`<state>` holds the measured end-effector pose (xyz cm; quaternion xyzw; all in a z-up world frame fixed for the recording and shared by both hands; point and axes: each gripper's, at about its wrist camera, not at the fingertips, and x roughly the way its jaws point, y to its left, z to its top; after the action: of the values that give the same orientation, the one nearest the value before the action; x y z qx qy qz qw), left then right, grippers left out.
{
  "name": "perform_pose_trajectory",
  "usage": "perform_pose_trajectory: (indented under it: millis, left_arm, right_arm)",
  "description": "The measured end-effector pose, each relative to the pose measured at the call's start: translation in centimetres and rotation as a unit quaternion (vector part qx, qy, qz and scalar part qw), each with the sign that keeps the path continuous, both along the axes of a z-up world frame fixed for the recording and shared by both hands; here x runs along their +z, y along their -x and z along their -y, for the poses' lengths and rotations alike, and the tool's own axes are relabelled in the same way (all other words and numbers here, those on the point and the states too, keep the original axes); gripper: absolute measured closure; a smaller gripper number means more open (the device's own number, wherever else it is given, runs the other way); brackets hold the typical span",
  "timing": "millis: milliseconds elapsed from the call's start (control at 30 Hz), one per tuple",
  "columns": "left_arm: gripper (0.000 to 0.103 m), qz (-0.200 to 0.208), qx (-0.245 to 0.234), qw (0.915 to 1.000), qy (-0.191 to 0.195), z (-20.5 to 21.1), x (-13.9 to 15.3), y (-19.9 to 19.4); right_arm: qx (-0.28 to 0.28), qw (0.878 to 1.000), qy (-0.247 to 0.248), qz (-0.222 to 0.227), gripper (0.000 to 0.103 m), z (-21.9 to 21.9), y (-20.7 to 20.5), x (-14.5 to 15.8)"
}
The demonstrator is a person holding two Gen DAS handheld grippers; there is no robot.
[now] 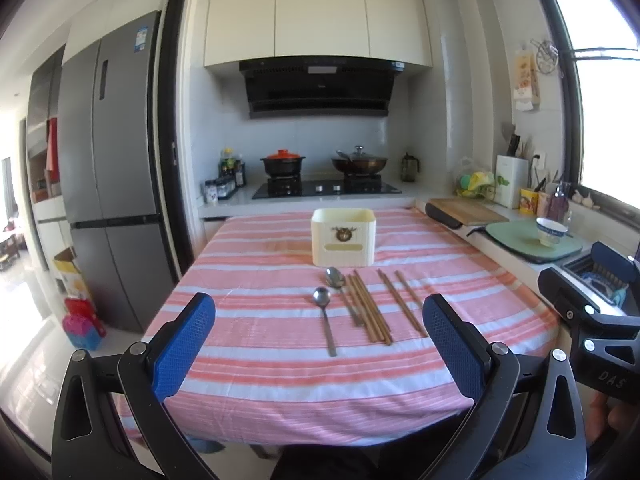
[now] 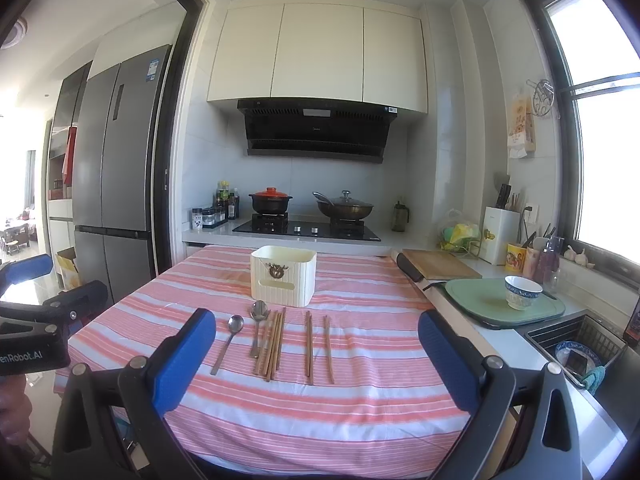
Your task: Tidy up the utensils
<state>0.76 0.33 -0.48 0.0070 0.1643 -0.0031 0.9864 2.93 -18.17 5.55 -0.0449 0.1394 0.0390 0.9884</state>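
Note:
A cream utensil box (image 1: 343,237) (image 2: 283,276) stands toward the far side of a table with a pink-and-white striped cloth (image 1: 256,364) (image 2: 360,420). In front of it lie two metal spoons (image 1: 325,316) (image 2: 228,340), a bundle of wooden chopsticks (image 1: 368,312) (image 2: 272,344) and two loose chopsticks (image 1: 404,304) (image 2: 318,348). My left gripper (image 1: 320,312) hovers open over the near table edge, nothing between its blue pads. The right gripper (image 2: 316,328) is likewise open and empty, well short of the utensils.
A counter runs along the right with a wooden board (image 2: 438,264), a green mat holding a blue-patterned bowl (image 2: 522,291) and a sink with a rack (image 2: 580,348). Behind the table a stove carries pots (image 1: 283,162). A grey fridge (image 1: 108,168) stands at left.

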Motion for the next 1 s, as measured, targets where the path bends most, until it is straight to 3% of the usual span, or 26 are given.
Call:
perform_pose_trajectory:
  millis: [1000]
  left_arm:
    - [0.000, -0.013, -0.005, 0.9999, 0.001, 0.7, 0.1, -1.2]
  right_arm:
    - [-0.001, 1.000, 0.007, -0.006, 0.000, 0.1, -0.8, -0.1]
